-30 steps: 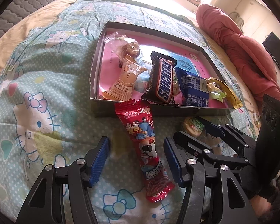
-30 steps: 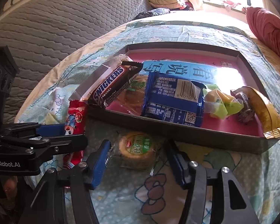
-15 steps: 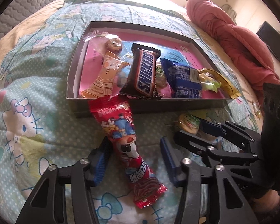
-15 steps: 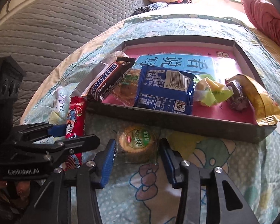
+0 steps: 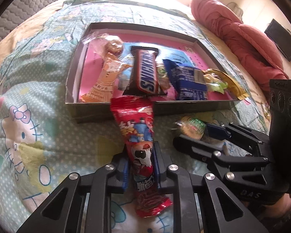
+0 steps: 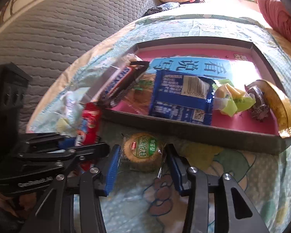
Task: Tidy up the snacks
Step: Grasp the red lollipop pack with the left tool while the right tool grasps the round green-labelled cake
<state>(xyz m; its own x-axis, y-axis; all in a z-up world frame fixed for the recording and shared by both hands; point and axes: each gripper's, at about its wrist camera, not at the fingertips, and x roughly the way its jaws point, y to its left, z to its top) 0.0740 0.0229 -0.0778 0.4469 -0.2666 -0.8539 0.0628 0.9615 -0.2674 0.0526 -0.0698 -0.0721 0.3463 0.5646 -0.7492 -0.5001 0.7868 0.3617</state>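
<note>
Left to right across the bed [image 5: 35,97], a shallow box [image 5: 91,108] is lying on the patterned sheet and is already holding several snacks. At its left end a tan wrapped sweet [image 5: 104,81] is resting below a clear-wrapped cookie [image 5: 114,45]. A chocolate bar [image 5: 145,71] is sitting beside them, then a blue packet [image 5: 188,83], then a green wrapped piece [image 6: 232,101] and a gold wrapper [image 6: 277,104] at the right end.

In front of the box, the left tool [image 5: 140,165] is clamping a long red snack packet [image 5: 137,132] between its blue pads. The packet's upper end is leaning against the box's near wall, touching the rim, while its lower end is trailing past the pads toward the camera.

To the right, the right tool [image 6: 142,161] is straddling a round cracker pack [image 6: 143,151] that is lying on the sheet just in front of the box. Its jaws are standing on either side of the pack, close to the wrapper, and firm contact is not clearly showing, so whether it is gripping cannot be told.

Judged from this arrangement, the task is well advanced: most snacks are in the box, and these two are remaining outside it. Both are waiting to be lifted over the near wall and set inside.
</note>
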